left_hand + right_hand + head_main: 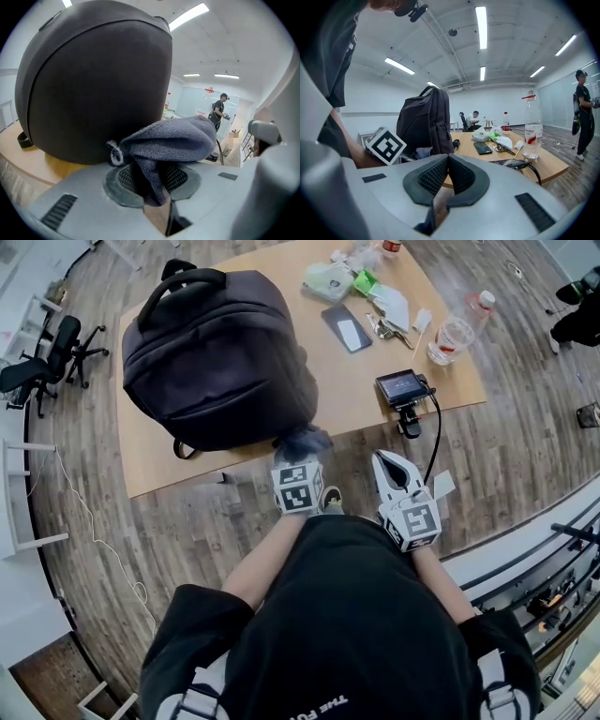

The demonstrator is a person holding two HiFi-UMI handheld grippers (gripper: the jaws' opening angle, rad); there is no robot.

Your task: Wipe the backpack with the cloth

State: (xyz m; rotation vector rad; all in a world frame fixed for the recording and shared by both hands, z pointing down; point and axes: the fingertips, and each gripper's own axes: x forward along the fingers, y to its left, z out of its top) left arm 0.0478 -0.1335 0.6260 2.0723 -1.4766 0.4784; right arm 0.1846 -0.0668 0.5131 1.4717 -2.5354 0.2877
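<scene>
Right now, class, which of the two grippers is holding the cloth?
The left gripper: its jaws are shut on the blue-grey cloth beside the backpack, while the right gripper is shut on nothing.

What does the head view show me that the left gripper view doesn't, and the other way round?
Only the head view: the phone lying on the table, and the office chair on the floor at far left. Only the left gripper view: how the left gripper has its jaws clamped on a fold of the cloth, and a person standing far behind. Both: the dark backpack on the table, with the cloth bunched at its lower edge.
</scene>
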